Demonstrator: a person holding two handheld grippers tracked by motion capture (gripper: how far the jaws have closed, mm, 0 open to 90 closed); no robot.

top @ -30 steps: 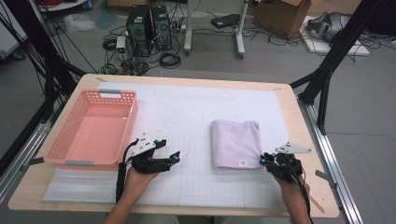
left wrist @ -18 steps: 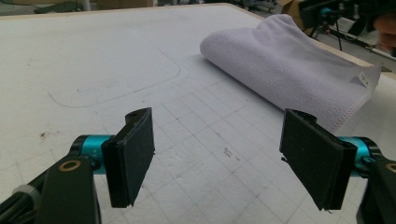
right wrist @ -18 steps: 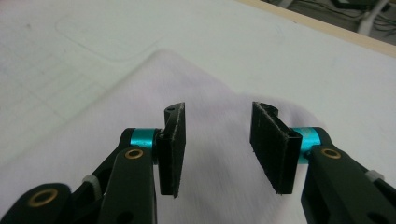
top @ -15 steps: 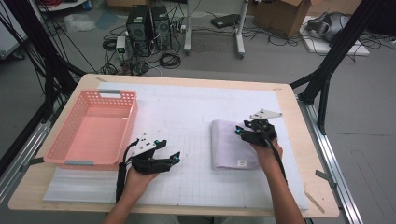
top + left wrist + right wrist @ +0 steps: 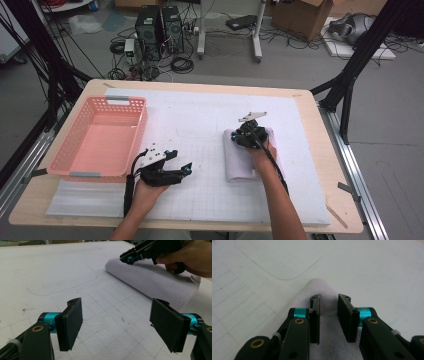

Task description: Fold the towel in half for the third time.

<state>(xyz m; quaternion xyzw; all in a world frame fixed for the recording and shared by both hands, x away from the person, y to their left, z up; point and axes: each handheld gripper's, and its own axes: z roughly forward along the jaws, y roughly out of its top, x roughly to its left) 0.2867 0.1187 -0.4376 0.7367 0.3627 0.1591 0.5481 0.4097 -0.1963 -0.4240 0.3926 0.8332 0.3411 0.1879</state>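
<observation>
- Workshop floor w/ cables, PC towers behind; wooden bench [image 5: 320, 150] covered by white gridded mat [image 5: 200, 120].
- Pink basket [image 5: 75, 165]: at bench's left side, nothing seen inside.
- Folded towel [image 5: 235, 165], pale lilac: laid right of centre on mat, long axis running near-to-far in high view; label tag seen at near end in left gripper view [image 5: 193, 280].
- Right tool [image 5: 243, 137]: positioned over towel's far end, tips at the far corner. Jaws have just been closing; narrow gap left betw. them, the fold's corner [image 5: 319, 283] seen just ahead of the tips, cloth under and betw. the pads. Pads not seen pressing on cloth, so no grip judged yet.
- Left tool [image 5: 182, 167]: rested on mat betw. basket and towel, jaws spread wide, nothing betw. pads [image 5: 72, 322].
- Key relation: towel lies directly under right tool, and to the right of left tool, apart from it. Right hand [image 5: 262, 155] is nearer; pinch of far corner judged the next move, w/ basket well off to left.
</observation>
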